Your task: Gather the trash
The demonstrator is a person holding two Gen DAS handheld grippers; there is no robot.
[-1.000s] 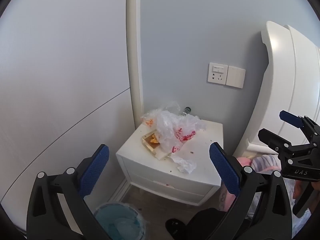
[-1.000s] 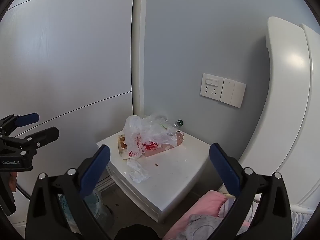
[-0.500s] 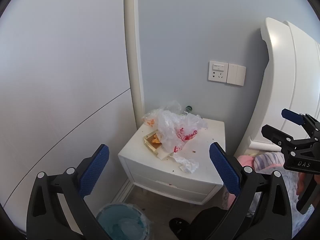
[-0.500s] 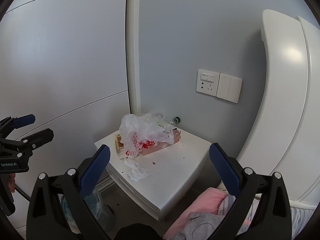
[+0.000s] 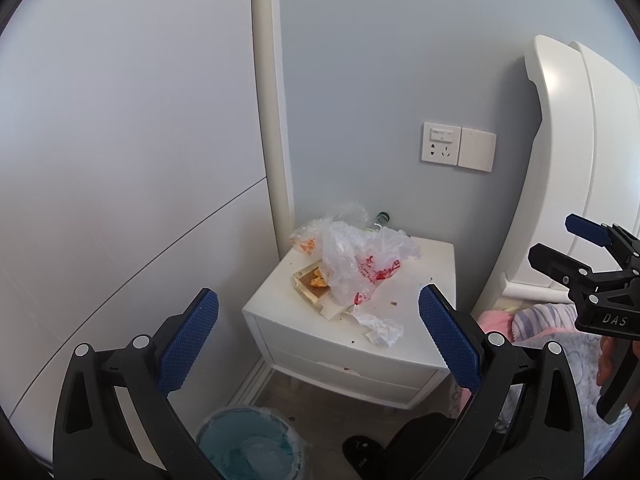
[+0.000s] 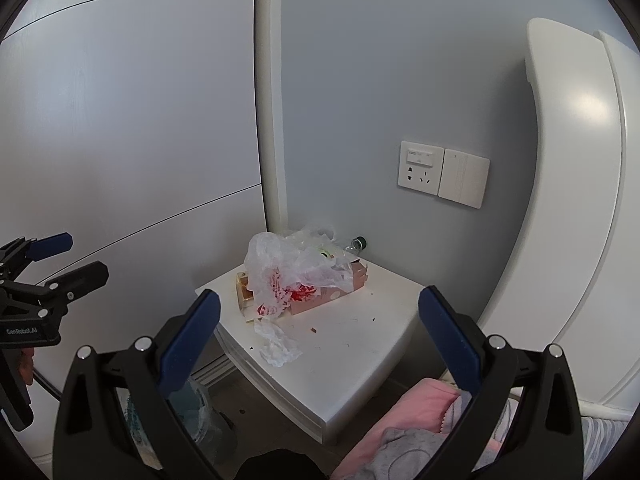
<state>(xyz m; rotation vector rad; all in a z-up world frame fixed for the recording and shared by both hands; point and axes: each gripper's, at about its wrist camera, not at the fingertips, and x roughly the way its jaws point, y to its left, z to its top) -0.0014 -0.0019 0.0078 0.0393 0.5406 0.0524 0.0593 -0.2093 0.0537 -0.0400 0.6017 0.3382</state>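
Progress: basically zero, nothing picked up yet
Trash: plastic bag (image 5: pixel 360 264), food box (image 5: pixel 314 286) and crumpled tissue (image 5: pixel 380 328) all sitting on the nightstand worktop (image 5: pixel 420 280) — bottle (image 5: pixel 380 218) behind them
Bin (image 5: pixel 248 444): on the floor, just left of the nightstand
Left tongs (image 5: pixel 318 338): spread wide, empty
Right tongs (image 6: pixel 320 334): same — spread, holding nothing
Left to do: everything

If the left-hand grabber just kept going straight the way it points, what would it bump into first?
Most likely the crumpled plastic bag on the white nightstand. The left gripper, open and empty, points roughly at that pile, with nothing visible between. Depth is hard to judge through the fisheye.
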